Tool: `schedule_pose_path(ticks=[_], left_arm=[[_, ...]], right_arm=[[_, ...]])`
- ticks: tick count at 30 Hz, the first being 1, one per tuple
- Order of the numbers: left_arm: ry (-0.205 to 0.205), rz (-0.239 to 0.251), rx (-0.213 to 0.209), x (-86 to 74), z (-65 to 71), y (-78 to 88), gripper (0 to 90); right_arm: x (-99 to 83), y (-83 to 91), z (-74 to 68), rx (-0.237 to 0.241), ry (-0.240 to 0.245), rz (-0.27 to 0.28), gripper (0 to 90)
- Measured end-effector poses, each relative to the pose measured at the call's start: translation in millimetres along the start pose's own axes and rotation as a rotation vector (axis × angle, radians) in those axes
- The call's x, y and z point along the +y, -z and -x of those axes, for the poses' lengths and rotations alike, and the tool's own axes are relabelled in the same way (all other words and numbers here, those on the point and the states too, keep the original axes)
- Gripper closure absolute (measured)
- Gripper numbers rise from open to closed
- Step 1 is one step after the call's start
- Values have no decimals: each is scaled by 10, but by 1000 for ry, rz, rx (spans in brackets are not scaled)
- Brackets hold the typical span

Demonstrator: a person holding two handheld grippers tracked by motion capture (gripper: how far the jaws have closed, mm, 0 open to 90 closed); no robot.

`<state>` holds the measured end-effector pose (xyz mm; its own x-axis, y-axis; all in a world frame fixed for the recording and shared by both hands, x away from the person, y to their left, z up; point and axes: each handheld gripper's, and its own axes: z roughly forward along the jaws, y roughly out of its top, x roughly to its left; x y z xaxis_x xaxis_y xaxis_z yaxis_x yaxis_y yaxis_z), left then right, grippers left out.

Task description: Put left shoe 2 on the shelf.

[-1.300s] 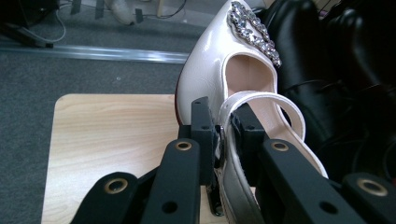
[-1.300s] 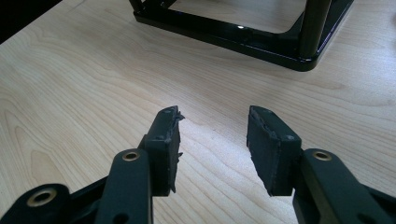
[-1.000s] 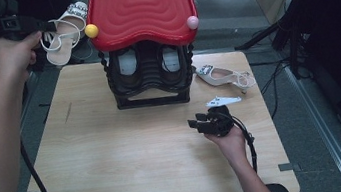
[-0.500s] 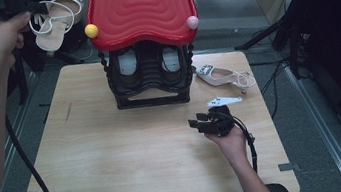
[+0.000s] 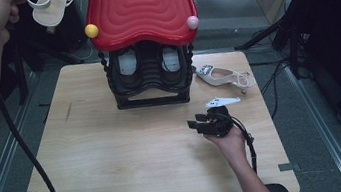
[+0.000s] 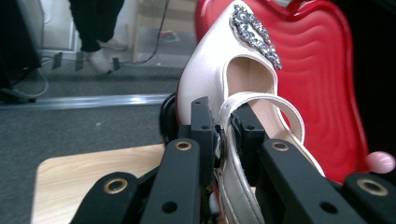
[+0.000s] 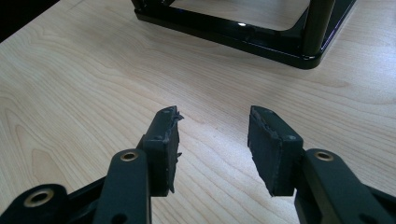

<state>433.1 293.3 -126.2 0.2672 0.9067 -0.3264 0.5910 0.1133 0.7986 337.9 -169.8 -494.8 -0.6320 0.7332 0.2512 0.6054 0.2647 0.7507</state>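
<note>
The left gripper (image 6: pixel 223 135) has risen, clamping the white shoe (image 6: pixel 219 79); right gripper (image 7: pixel 212 140) rests open.

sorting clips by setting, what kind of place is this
Probably a lab or workshop set up for recording, not a home: a bare wooden table on grey floor with metal floor rails, loose cables, and a shoe rack.

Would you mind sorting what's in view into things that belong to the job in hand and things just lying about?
In the job:
- left gripper, shut on the white shoe
- red-topped shoe rack

Lying about:
- second white shoe on the table
- right gripper, open, idle
</note>
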Motion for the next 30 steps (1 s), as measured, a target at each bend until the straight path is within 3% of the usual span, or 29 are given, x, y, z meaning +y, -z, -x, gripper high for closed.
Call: schedule_pose_path(ticks=[13,16,22,25,30], left_arm=[[-13,-11,-54,12,299,-410,822],[12,-11,-73,6,315,-514,821],[-21,-23,-39,-20,421,-681,817],[-3,0,-32,-40,423,-720,817],[-6,4,-23,-47,433,-724,817]], right_arm=[[0,13,-1,4,1,6,541],[0,13,-1,6,3,3,541],[1,19,-4,6,7,3,541],[2,27,-1,5,6,4,541],[0,24,-5,3,11,2,541]])
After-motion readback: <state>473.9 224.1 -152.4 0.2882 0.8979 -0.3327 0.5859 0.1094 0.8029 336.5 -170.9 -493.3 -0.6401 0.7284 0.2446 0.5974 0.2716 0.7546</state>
